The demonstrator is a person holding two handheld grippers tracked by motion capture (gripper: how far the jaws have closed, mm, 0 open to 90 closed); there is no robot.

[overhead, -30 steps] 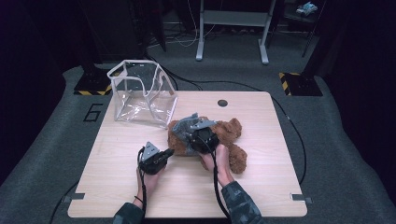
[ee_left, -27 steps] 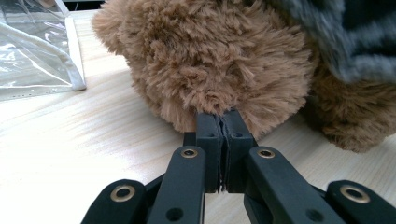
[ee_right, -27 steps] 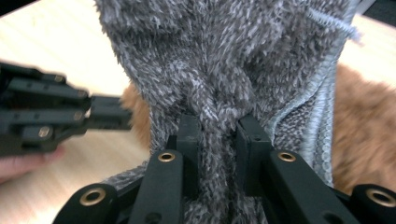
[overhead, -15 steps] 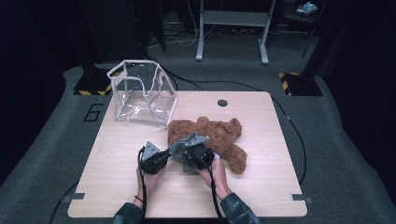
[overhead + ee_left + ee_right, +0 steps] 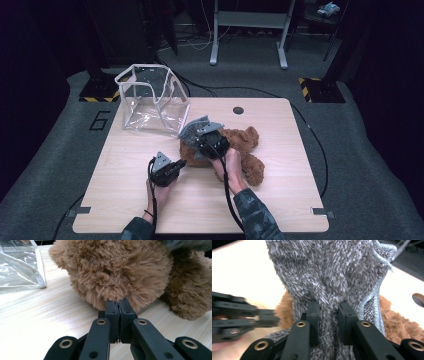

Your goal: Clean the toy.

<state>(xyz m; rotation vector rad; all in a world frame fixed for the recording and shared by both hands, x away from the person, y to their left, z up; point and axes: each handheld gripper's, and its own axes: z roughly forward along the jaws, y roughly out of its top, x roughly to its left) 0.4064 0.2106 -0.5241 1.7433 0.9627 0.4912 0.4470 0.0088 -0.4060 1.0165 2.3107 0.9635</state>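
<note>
We work at a wooden table (image 5: 125, 200) with two claws. Our right claw (image 5: 328, 312) is clamped on a bunched fold of a grey fleecy cloth (image 5: 329, 272); in the high view that claw (image 5: 199, 135) holds the cloth (image 5: 194, 127) up over the middle of the table, just above a brown bear (image 5: 247, 145). The bear lies on the table a little right of centre, nearer the far edge than the near one. Our left claw (image 5: 117, 307) has its jaws pressed together with nothing clearly between them; the tips touch the bear's fur (image 5: 117, 272) low at its rounded end. Whether a tuft of fur is pinched we cannot tell. In the high view this claw (image 5: 181, 162) rests near the table's middle, left of the bear.

A clear plastic bag (image 5: 150, 100) with white edging stands open by the far left corner of the table. We see nothing inside it. Its near side is just beside the raised cloth. In the left claw's view a part of the bag (image 5: 20, 267) lies flat on the wood, apart from the bear.
</note>
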